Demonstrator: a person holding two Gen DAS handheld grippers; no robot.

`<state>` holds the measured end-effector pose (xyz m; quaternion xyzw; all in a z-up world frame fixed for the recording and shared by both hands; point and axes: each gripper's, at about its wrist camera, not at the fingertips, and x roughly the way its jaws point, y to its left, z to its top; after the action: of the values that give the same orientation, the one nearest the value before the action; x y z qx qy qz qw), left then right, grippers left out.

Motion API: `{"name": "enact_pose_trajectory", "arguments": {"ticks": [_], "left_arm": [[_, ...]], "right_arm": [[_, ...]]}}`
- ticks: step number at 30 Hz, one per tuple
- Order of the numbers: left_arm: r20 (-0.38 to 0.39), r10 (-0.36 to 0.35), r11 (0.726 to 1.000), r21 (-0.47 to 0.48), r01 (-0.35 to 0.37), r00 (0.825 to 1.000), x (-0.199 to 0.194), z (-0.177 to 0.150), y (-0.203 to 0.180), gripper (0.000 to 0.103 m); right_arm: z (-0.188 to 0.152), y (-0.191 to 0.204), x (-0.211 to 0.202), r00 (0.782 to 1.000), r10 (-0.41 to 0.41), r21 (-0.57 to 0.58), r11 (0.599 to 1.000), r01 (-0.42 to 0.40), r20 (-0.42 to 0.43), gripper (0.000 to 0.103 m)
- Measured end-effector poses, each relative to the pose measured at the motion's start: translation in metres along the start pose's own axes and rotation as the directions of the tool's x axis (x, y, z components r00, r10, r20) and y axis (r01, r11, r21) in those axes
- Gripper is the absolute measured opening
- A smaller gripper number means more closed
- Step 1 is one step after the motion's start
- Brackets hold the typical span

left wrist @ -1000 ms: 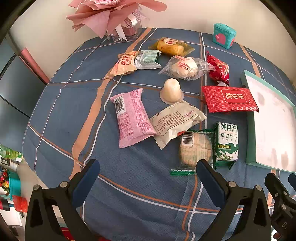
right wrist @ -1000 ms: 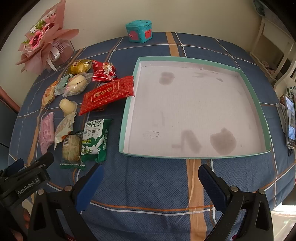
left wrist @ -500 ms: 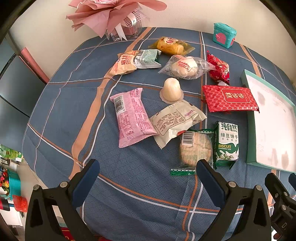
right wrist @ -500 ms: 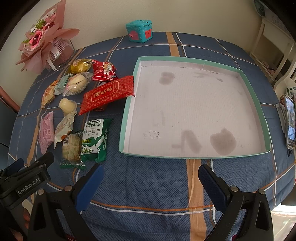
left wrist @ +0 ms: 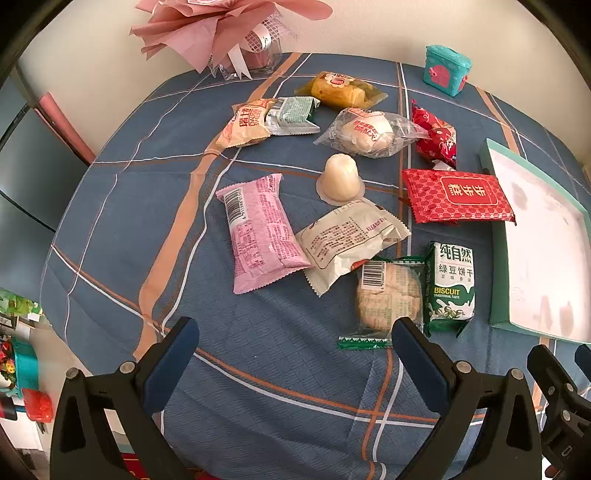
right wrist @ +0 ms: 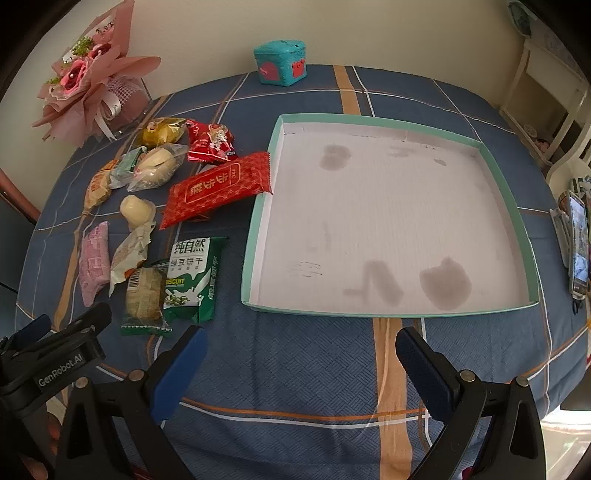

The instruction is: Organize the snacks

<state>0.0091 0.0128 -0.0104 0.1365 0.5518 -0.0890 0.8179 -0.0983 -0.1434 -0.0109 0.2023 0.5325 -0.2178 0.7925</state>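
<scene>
Honestly nothing has changed over the last second: both views look the same as they did a moment back, no packet has shifted, so the sorting hasn't really started yet. The left gripper (left wrist: 293,354) hangs low over the near edge of the blue plaid tablecloth (left wrist: 122,206) with its jaws spread wide and nothing between them, and the right gripper (right wrist: 297,360) is the same story, wide apart and empty, parked in front of the tray (right wrist: 509,206). That tray has teal walls, a stained white floor, and not a single snack in it. All the snacks sit in a loose pile to its left: the green biscuit pack (left wrist: 451,286) and the clear-wrapped cracker (left wrist: 388,299) are closest, just ahead of the left gripper's right finger, with the pink packet (left wrist: 258,232) and the white packet (left wrist: 351,240) a bit further out. The big red packet (right wrist: 218,188) has a corner touching the tray's left wall. The jelly cup (left wrist: 341,181), the bun in clear wrap (left wrist: 367,131) and the rest sit further back toward the bouquet (left wrist: 225,26). My guess is the biscuit pack or the cracker goes first, since they're the nearest grabs.
</scene>
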Motion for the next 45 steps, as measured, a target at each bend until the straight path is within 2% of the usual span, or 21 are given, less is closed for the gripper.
{"name": "enact_pose_trajectory", "arguments": {"ticks": [6,12,20,24,28,32,34,36,38,40,42,45], "left_arm": [[0.021,-0.011,1.0,-0.019,0.012,1.0,-0.001,0.004,0.006,0.103],[0.045,-0.034,0.997,-0.067,0.037,0.998,-0.001,0.01,0.023,0.103],[0.033,-0.081,0.984,-0.159,0.085,0.996,0.009,0.018,0.052,0.103],[0.026,-0.109,0.98,-0.162,0.112,0.994,0.013,0.022,0.052,0.102],[0.01,-0.132,0.977,-0.169,0.132,0.991,0.021,0.029,0.051,0.097],[-0.01,-0.128,0.97,-0.211,0.123,0.992,0.033,0.035,0.06,0.096],[-0.018,-0.129,0.966,-0.228,0.121,0.992,0.039,0.039,0.064,0.087],[-0.027,-0.133,0.963,-0.24,0.122,0.991,0.047,0.043,0.067,0.086],[-0.041,-0.135,0.962,-0.244,0.121,0.99,0.054,0.046,0.067,0.084],[-0.054,-0.136,0.963,-0.243,0.119,0.989,0.061,0.048,0.066,0.071],[-0.07,-0.141,0.961,-0.251,0.119,0.988,0.069,0.049,0.066,0.069],[-0.085,-0.147,0.959,-0.255,0.121,0.985,0.079,0.05,0.065,0.059]], "right_arm": [[0.003,0.005,0.0,1.0,0.011,-0.007,1.0,-0.011,0.002,0.103],[0.007,0.031,0.008,0.999,0.053,-0.044,0.998,-0.053,-0.007,0.103],[0.015,0.075,0.017,0.996,0.09,-0.118,0.989,-0.087,0.018,0.103],[0.021,0.083,0.021,0.994,0.107,-0.124,0.987,-0.104,0.024,0.1],[0.026,0.087,0.025,0.993,0.112,-0.14,0.984,-0.107,0.03,0.092],[0.03,0.091,0.034,0.995,0.103,-0.156,0.983,-0.099,0.018,0.083],[0.031,0.092,0.038,0.996,0.094,-0.166,0.982,-0.091,0.011,0.079],[0.033,0.092,0.043,0.997,0.079,-0.169,0.983,-0.077,0.005,0.073],[0.035,0.091,0.049,0.997,0.072,-0.165,0.984,-0.072,-0.009,0.063],[0.035,0.09,0.056,0.998,0.065,-0.161,0.985,-0.068,-0.024,0.058],[0.036,0.089,0.061,0.996,0.08,-0.151,0.985,-0.085,-0.04,0.054],[0.036,0.089,0.067,0.996,0.071,-0.147,0.986,-0.079,-0.059,0.045]]}}
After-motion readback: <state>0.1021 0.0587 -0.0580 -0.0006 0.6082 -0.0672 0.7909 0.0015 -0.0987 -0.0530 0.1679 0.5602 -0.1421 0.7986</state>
